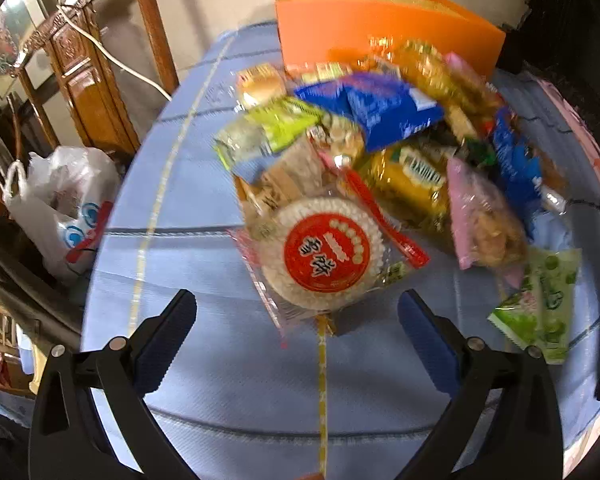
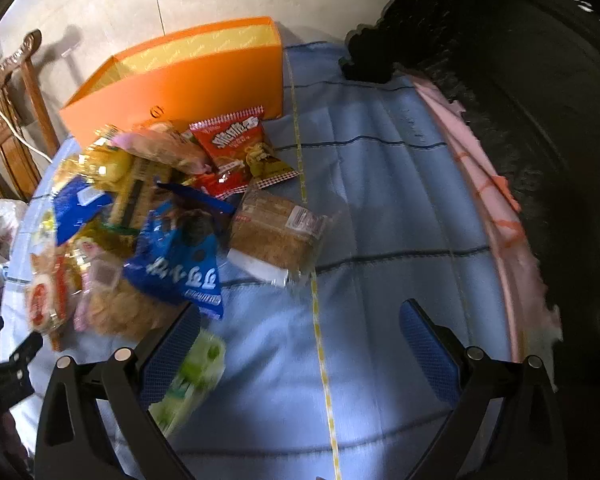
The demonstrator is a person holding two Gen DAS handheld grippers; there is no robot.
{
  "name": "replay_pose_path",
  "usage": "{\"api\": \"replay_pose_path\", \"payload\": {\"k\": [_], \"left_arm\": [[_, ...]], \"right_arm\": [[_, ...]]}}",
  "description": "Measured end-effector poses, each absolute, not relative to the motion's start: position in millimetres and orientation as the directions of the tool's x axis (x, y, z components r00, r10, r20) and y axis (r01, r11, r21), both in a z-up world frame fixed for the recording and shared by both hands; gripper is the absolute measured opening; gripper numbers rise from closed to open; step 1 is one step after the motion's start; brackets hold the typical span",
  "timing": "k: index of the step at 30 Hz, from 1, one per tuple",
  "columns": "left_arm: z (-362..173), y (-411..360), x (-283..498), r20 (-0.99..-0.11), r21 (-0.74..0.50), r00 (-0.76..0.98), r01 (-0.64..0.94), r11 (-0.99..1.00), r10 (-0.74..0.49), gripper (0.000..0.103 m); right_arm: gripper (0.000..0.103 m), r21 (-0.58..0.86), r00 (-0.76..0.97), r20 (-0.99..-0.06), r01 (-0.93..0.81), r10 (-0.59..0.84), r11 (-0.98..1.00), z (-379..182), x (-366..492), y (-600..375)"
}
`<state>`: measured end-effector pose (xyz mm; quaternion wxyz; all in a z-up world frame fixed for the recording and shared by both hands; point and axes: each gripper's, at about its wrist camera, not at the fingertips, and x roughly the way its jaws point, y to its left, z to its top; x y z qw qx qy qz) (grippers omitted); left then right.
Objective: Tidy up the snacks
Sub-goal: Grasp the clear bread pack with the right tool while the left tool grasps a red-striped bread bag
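The counter (image 1: pixel 204 368), under a pale blue checked cloth, carries an open orange box (image 1: pixel 364 28) at its far side and, just in front of it, a loose heap of snack packets (image 1: pixel 380 152) that overlap one another. The box looks like the place the packets belong, so the sensible step is to lift one clear packet at a time from the heap's near edge. The left hand-held gripper (image 1: pixel 298 318) hangs spread wide and empty just short of the round rice cracker pack (image 1: pixel 326 252), which lies on top at the front; closing on its crinkly wrapper rim, not the brittle disc, should avoid crushing it. The right hand-held gripper (image 2: pixel 300 326) is likewise wide apart with nothing in it, above bare cloth. Near it lies the wrapped brown cake (image 2: pixel 276 236), apart at the heap's right edge, and a small green packet (image 2: pixel 196 372) just by its left finger, both easy singles.
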<state>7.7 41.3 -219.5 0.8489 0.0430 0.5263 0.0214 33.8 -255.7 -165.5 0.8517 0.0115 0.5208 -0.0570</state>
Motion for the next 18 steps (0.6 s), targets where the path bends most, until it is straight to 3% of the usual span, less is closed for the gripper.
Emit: {"api": "replay_pose_path", "payload": {"k": [10, 12, 14, 15, 18], "left_arm": [[-266.7, 29.4, 45.1, -0.894, 0.074, 0.442, -0.003, 0.997, 0.068, 0.099], [-268.1, 30.0, 50.1, -0.891, 0.015, 0.453, -0.015, 1.000, 0.020, 0.088], [-263.0, 25.7, 48.3, -0.864, 0.022, 0.503, 0.010, 1.000, 0.014, 0.048], [-262.3, 22.8, 47.4, -0.862, 0.013, 0.507, 0.042, 0.999, -0.010, 0.039], [-262.3, 19.6, 47.6, -0.867, 0.015, 0.498, 0.050, 0.999, -0.012, 0.036]], "right_arm": [[0.097, -0.026, 0.387, -0.921, 0.053, -0.044, 0.998, -227.9, 96.3, -249.9], [0.089, 0.030, 0.383, -0.923, 0.033, 0.016, 0.999, -236.3, 100.6, -249.7], [0.077, 0.088, 0.370, -0.926, 0.033, 0.070, 0.996, -237.6, 102.3, -252.6], [0.068, 0.072, 0.368, -0.928, 0.029, 0.057, 0.997, -236.8, 102.0, -251.4], [0.060, 0.058, 0.365, -0.930, 0.005, 0.052, 0.998, -231.6, 100.3, -247.9]]}}
